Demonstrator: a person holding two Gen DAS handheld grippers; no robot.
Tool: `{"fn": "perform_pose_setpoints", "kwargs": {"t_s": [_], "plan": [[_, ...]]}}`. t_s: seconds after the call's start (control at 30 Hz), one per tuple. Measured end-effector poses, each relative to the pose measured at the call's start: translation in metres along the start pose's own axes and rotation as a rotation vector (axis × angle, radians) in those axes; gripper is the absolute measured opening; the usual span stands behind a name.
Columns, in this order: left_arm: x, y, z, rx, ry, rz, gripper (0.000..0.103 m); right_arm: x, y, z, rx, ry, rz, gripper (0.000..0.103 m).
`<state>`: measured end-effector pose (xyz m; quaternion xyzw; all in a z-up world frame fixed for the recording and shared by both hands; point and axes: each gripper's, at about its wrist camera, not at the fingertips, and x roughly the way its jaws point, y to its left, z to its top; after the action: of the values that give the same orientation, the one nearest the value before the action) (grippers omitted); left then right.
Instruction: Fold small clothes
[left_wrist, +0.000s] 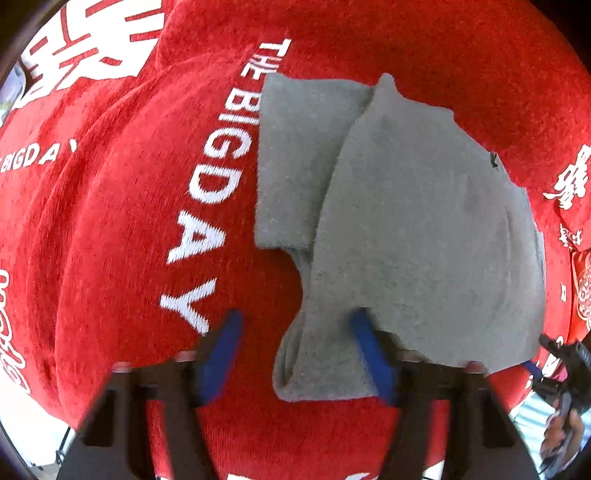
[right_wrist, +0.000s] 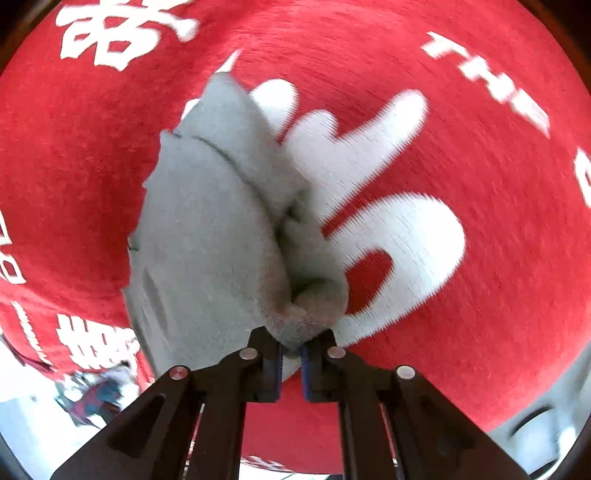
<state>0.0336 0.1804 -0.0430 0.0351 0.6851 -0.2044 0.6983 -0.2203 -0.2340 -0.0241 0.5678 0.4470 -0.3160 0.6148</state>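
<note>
Lying folded over itself on the red printed cloth (left_wrist: 122, 229), the grey garment (left_wrist: 413, 236) had one bunched corner clenched in the right gripper (right_wrist: 291, 354). The left gripper (left_wrist: 295, 350) stood with jaws apart, one blue finger (left_wrist: 369, 350) against the garment's near edge, not pinching it.

The left tool (left_wrist: 295, 332) points steeply down, its blue fingers (left_wrist: 221, 350) standing apart (one tip tucked under grey cloth). The right tool (right_wrist: 291, 354) angles down, jaws pinched on a bunched grey fold.
</note>
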Motion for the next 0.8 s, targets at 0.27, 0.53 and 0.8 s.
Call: {"fn": "perform_pose_setpoints", "kwargs": {"t_s": [0.27,0.53,0.8], "plan": [[-0.008,-0.014,-0.01,0.121,-0.032,0.036,0.009,0.012,0.015,-0.007,-0.276,0.022,-0.216,0.009],[-0.022,0.006,-0.028,0.103,-0.033,-0.003,0.009,-0.013,0.008,-0.03,-0.287,0.073,-0.265,0.021],[-0.065,0.005,-0.005,0.11,-0.128,0.029,0.009,-0.022,0.081,-0.036,-0.517,0.004,-0.212,0.021]]}}
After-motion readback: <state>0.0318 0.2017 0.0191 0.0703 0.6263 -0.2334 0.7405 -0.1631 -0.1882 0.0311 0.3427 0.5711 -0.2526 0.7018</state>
